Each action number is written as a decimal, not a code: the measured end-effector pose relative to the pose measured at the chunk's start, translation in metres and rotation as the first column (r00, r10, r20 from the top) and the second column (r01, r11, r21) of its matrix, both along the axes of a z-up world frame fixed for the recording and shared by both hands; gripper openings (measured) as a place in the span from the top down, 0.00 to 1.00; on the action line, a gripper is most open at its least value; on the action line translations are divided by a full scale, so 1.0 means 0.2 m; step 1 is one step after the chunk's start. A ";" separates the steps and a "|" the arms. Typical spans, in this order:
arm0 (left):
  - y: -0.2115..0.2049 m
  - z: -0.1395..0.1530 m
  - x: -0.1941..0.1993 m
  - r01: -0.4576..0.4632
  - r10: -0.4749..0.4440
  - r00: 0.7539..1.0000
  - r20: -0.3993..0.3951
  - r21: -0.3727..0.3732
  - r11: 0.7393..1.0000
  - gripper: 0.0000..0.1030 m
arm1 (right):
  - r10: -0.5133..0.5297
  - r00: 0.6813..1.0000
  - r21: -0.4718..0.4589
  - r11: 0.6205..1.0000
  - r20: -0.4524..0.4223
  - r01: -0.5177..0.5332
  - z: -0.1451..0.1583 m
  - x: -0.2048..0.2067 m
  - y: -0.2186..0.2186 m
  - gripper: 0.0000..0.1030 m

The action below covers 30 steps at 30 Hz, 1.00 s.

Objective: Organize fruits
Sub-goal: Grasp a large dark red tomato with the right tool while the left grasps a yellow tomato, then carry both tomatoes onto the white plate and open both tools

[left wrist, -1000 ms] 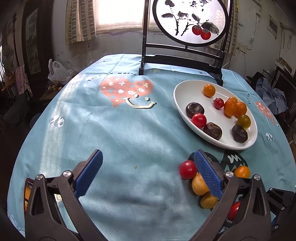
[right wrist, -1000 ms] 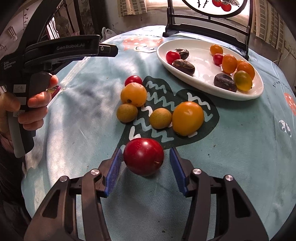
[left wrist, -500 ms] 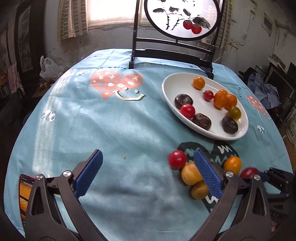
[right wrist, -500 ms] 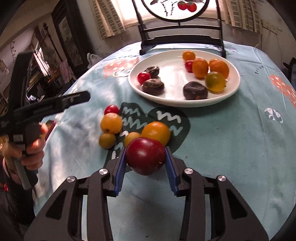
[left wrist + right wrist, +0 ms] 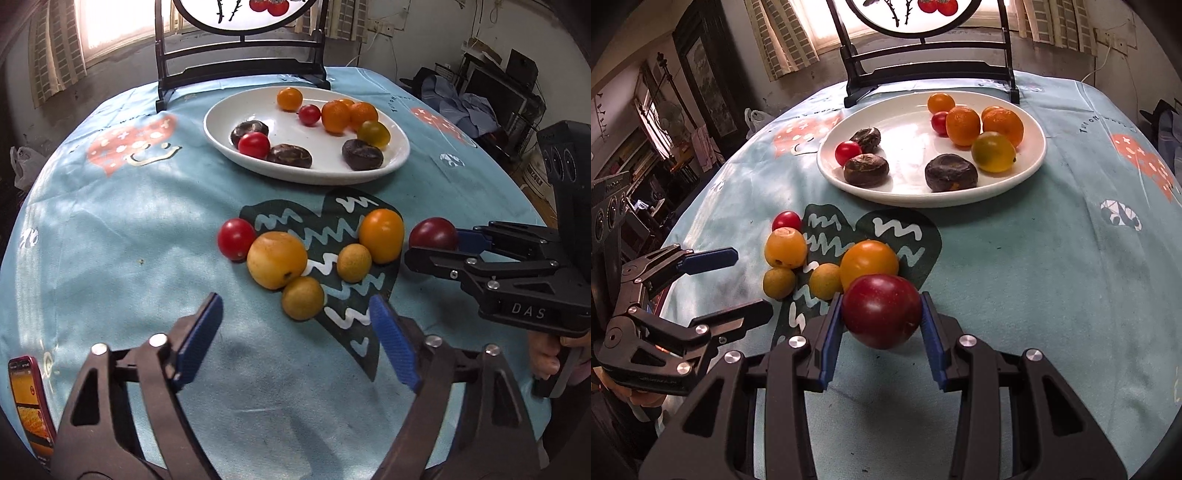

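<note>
My right gripper (image 5: 881, 325) is shut on a dark red plum (image 5: 882, 312) and holds it above the blue tablecloth; the plum (image 5: 433, 233) also shows in the left wrist view. My left gripper (image 5: 295, 332) is open and empty, just short of a small yellow fruit (image 5: 303, 298). Loose on the cloth lie a red tomato (image 5: 235, 239), a yellow-orange fruit (image 5: 277, 259), another small yellow fruit (image 5: 354, 262) and an orange fruit (image 5: 381, 235). A white oval plate (image 5: 908, 125) beyond them holds several oranges, tomatoes and dark fruits.
A black wooden stand with a round painted screen (image 5: 925, 70) rises behind the plate. A phone in a red case (image 5: 29, 398) lies at the table's near left edge. Dark furniture and clutter (image 5: 491, 96) surround the round table.
My right gripper closed on the red plum and lifted it off the cloth. My left gripper moved right and forward, so the loose fruits now lie straight ahead of it.
</note>
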<state>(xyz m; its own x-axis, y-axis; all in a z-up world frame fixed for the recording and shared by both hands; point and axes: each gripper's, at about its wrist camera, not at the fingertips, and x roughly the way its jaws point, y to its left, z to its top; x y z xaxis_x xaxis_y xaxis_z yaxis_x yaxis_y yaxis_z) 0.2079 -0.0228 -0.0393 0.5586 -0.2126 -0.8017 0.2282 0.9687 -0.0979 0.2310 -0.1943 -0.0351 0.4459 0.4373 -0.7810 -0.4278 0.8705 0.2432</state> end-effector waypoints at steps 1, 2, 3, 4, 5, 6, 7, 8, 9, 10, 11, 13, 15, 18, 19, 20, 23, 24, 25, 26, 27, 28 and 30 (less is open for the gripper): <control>0.00 -0.01 0.01 0.004 -0.004 1.000 -0.018 -0.009 1.000 0.40 | 0.000 1.000 -0.003 1.000 0.000 0.000 0.00 0.00 0.00 0.60; 0.01 -0.03 0.02 0.005 -0.006 0.999 -0.035 -0.017 1.000 0.49 | 0.001 1.000 -0.005 1.000 0.001 -0.001 0.00 0.00 0.00 0.60; 0.01 -0.04 0.02 0.007 -0.009 0.999 -0.048 -0.024 1.000 0.52 | 0.001 1.000 -0.007 1.000 0.002 -0.001 0.00 0.00 0.01 0.60; 0.01 -0.05 0.03 0.009 -0.011 0.998 -0.056 -0.029 1.000 0.55 | 0.001 1.000 -0.009 1.000 0.003 -0.001 0.00 0.00 0.01 0.60; 0.00 -0.06 0.03 0.012 -0.013 0.998 -0.058 -0.029 0.999 0.55 | 0.002 1.000 -0.010 1.000 0.004 -0.002 0.00 -0.01 0.01 0.60; 0.00 -0.06 0.03 0.014 -0.016 0.998 -0.057 -0.027 1.000 0.55 | 0.002 1.000 -0.010 1.000 0.005 -0.002 0.00 -0.01 0.01 0.60; 0.00 -0.06 0.03 0.015 -0.017 0.999 -0.050 -0.023 1.000 0.55 | 0.001 1.000 -0.009 1.000 0.006 -0.001 0.00 -0.01 0.01 0.60; -0.01 -0.06 0.03 0.016 -0.017 0.999 -0.041 -0.018 1.000 0.55 | 0.003 1.000 -0.010 1.000 0.008 -0.003 0.01 -0.01 0.01 0.60; -0.01 -0.06 0.03 0.015 -0.015 0.999 -0.029 -0.010 1.000 0.55 | 0.005 1.000 -0.012 1.000 0.009 -0.005 0.01 -0.01 0.01 0.60; -0.02 -0.06 0.03 0.012 -0.012 1.000 -0.020 0.000 1.000 0.55 | 0.007 1.000 -0.014 1.000 0.011 -0.006 0.01 -0.01 0.02 0.60; -0.03 -0.06 0.04 0.012 -0.012 1.000 -0.017 0.006 1.000 0.56 | 0.008 1.000 -0.016 1.000 0.013 -0.008 0.01 -0.01 0.02 0.60; -0.04 -0.08 0.05 0.018 -0.018 1.000 -0.025 0.006 1.000 0.60 | 0.009 1.000 -0.017 1.000 0.016 -0.009 0.01 -0.02 0.02 0.60; -0.04 -0.08 0.05 0.017 -0.016 1.000 -0.013 0.024 1.000 0.62 | 0.007 1.000 -0.017 1.000 0.018 -0.007 0.02 -0.02 0.02 0.60; -0.05 -0.07 0.05 0.015 -0.015 1.000 0.005 0.041 0.999 0.67 | 0.003 1.000 -0.018 1.000 0.021 -0.003 0.02 -0.02 0.01 0.60; -0.05 -0.07 0.05 0.014 -0.014 1.000 0.009 0.045 0.999 0.70 | 0.003 1.000 -0.020 1.000 0.021 -0.002 0.02 -0.02 0.01 0.60; -0.06 -0.07 0.05 0.016 -0.016 1.000 0.015 0.053 0.998 0.72 | 0.003 1.000 -0.021 1.000 0.020 -0.002 0.02 -0.02 0.01 0.60; -0.07 -0.07 0.04 0.025 -0.026 0.999 0.025 0.069 0.997 0.74 | 0.006 1.000 -0.015 1.000 0.013 -0.006 0.01 -0.01 0.01 0.60; -0.07 -0.06 0.04 0.026 -0.028 0.999 0.026 0.070 0.997 0.74 | 0.009 1.000 -0.010 1.000 0.011 -0.009 0.01 -0.01 0.01 0.60; -0.07 -0.06 0.04 0.025 -0.027 0.999 0.025 0.069 0.997 0.74 | 0.012 1.000 -0.005 1.000 0.010 -0.012 0.01 -0.01 0.02 0.60; -0.06 -0.06 0.04 0.022 -0.024 0.999 0.025 0.066 0.998 0.74 | 0.015 1.000 0.000 1.000 0.010 -0.015 0.01 -0.02 0.02 0.60; -0.06 -0.06 0.04 0.019 -0.021 0.999 0.025 0.063 0.998 0.74 | 0.018 1.000 0.005 1.000 0.013 -0.018 0.01 -0.02 0.02 0.60; -0.05 -0.06 0.04 0.015 -0.016 0.999 0.028 0.059 0.998 0.74 | 0.021 1.000 0.011 1.000 0.016 -0.021 0.01 -0.02 0.02 0.60; -0.04 -0.04 0.04 0.008 -0.010 0.999 0.041 0.046 0.999 0.74 | 0.022 0.999 0.026 0.999 0.027 -0.023 0.01 -0.02 0.02 0.60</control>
